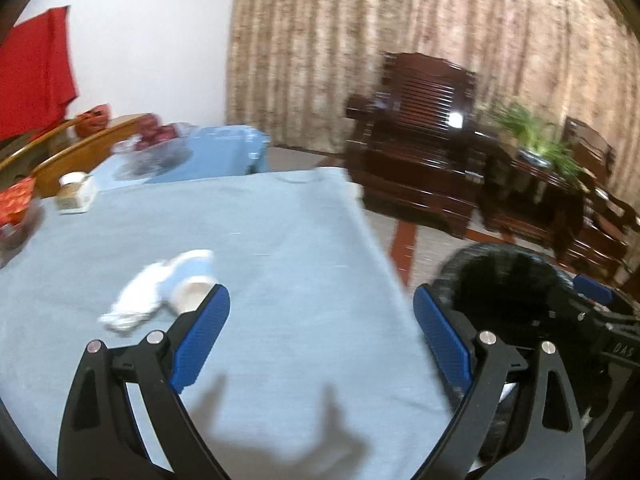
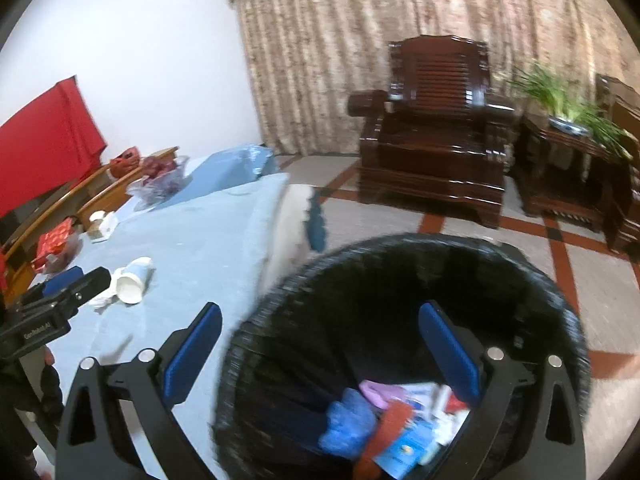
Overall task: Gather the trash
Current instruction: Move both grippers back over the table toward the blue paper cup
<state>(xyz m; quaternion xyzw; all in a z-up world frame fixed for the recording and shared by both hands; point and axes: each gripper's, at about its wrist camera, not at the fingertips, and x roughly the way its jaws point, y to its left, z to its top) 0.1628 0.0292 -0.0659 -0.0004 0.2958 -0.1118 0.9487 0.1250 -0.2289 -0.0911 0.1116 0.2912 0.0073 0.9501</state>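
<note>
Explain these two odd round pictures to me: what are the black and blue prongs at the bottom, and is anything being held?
No robot arm here: a person carries a two-finger claw in each hand, each with a wide-angle camera looking along its fingers, hence the round pictures. One picture comes from the left claw, the other from the right claw. The prongs are the claw's blue-padded fingers. Both claws are open and hold nothing. On the blue tablecloth lie a tipped-over paper cup and a crumpled tissue beside it, still to be collected. The right claw is above a black bin next to the table, with colourful rubbish at its bottom.
</note>
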